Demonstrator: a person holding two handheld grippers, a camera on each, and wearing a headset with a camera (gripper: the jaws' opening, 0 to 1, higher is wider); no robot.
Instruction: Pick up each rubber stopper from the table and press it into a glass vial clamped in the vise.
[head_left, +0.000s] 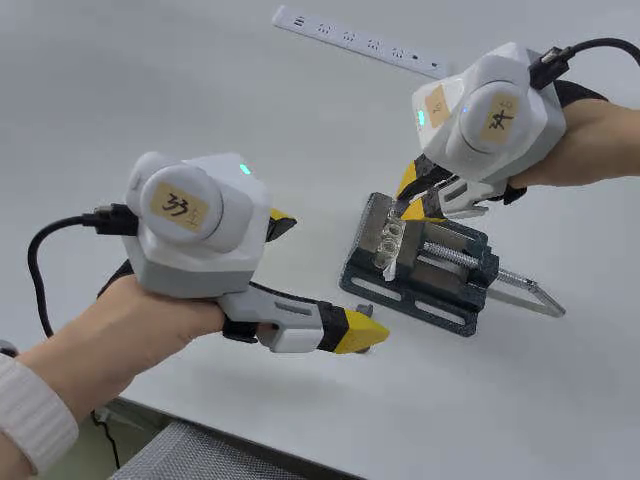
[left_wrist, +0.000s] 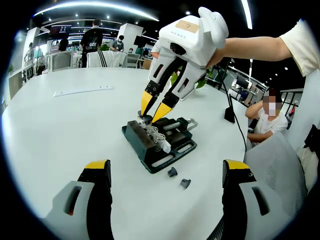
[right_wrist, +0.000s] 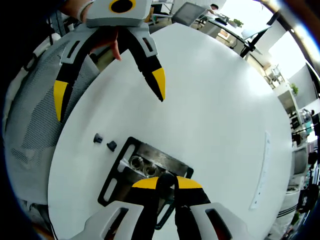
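Observation:
A dark bench vise (head_left: 450, 300) clamps a row of clear glass vials (head_left: 388, 245) on the white table. My right gripper (head_left: 412, 205) hovers right over the far end of that row, shut on a dark rubber stopper (right_wrist: 166, 180), which sits just above a vial mouth (left_wrist: 146, 120). Two open vials (right_wrist: 142, 165) lie next to it. Two loose dark stoppers (left_wrist: 172, 171) (left_wrist: 185, 183) lie on the table in front of the vise (left_wrist: 145, 150). My left gripper (left_wrist: 165, 167) is wide open and holds nothing, just short of those stoppers (right_wrist: 111, 146).
A white power strip (head_left: 355, 40) lies at the far side of the table. The vise handle (head_left: 530, 290) sticks out to the right. The table edge runs close under my left hand, with a mesh chair (head_left: 190, 455) below. People sit and stand in the background.

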